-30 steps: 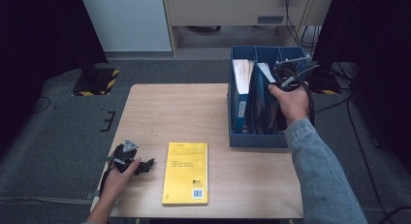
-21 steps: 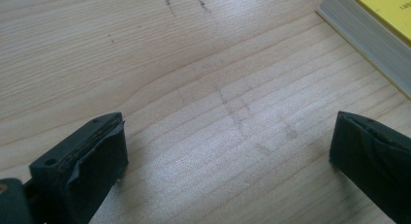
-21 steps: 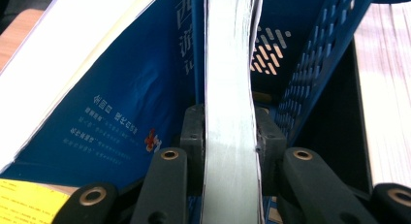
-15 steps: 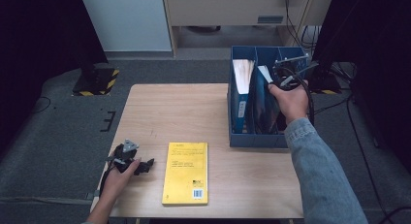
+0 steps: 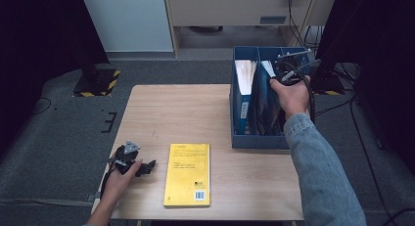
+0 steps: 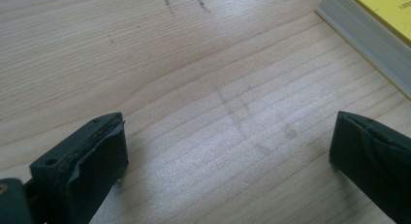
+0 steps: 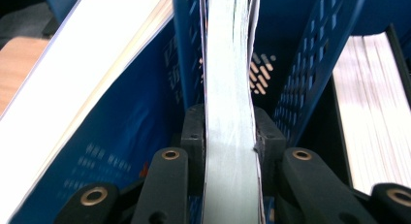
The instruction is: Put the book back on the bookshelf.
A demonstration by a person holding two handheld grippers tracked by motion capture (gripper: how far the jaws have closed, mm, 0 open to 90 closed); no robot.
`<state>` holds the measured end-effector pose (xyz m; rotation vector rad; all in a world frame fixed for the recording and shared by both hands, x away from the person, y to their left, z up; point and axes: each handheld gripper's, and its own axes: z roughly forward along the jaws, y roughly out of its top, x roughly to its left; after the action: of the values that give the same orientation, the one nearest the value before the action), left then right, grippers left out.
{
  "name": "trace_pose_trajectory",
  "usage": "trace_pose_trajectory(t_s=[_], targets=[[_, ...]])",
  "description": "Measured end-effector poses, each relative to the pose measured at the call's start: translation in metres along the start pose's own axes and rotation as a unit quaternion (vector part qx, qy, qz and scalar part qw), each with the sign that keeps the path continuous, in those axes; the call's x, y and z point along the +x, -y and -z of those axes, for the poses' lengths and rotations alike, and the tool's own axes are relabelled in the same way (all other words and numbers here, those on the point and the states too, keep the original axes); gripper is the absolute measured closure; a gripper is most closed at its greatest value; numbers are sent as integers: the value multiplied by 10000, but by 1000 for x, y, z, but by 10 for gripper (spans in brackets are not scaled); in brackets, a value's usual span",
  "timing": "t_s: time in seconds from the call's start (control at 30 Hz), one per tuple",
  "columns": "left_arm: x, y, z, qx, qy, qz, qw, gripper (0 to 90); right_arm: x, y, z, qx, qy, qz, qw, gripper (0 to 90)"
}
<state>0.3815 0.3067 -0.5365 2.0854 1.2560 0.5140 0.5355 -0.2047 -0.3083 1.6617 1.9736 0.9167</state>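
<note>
High view
- Table: a light wooden tabletop (image 5: 195, 113) with a person's two forearms coming in from the bottom edge.
- File rack: a blue plastic rack with upright compartments (image 5: 238, 123) stands on the table's right half, with books and folders set on edge inside.
- Right gripper: the black right gripper (image 5: 285, 79) sits over the rack's middle compartment, the denim-sleeved hand wrapped around it, at the top edge of a dark-covered book (image 5: 264, 103).
- Left gripper: the black left gripper (image 5: 147, 166) rests low at the table's near left corner, pointing towards a yellow paperback book (image 5: 187, 173) lying flat just beside it.

Left gripper view
- Jaws: set wide apart, with bare wood (image 6: 218, 88) between them and nothing clasped.
- Paperback: its grey page block and yellow cover (image 6: 373, 25) show at the upper right, clear of the jaws.

Right gripper view
- Grip: the right gripper (image 7: 230, 136) has just been closing; both pads press on the pale page edge of the thin book (image 7: 228, 88) standing upright between them.
- Surroundings: perforated blue rack walls (image 7: 310, 64) on either side, a white-paged volume (image 7: 82, 73) leaning at the left, another page block (image 7: 373, 107) at the right.
</note>
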Motion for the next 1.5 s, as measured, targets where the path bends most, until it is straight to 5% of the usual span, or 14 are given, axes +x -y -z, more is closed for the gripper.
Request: trace_pose_trajectory(t_s=[0.53, 1.5], targets=[[0, 0, 0, -7, 28, -21, 10000, 0, 5, -8, -28, -171, 190, -250, 9994, 722], [0, 0, 0, -8, 27, -21, 10000, 0, 12, -3, -27, -449, 89, -232, 9987, 676]])
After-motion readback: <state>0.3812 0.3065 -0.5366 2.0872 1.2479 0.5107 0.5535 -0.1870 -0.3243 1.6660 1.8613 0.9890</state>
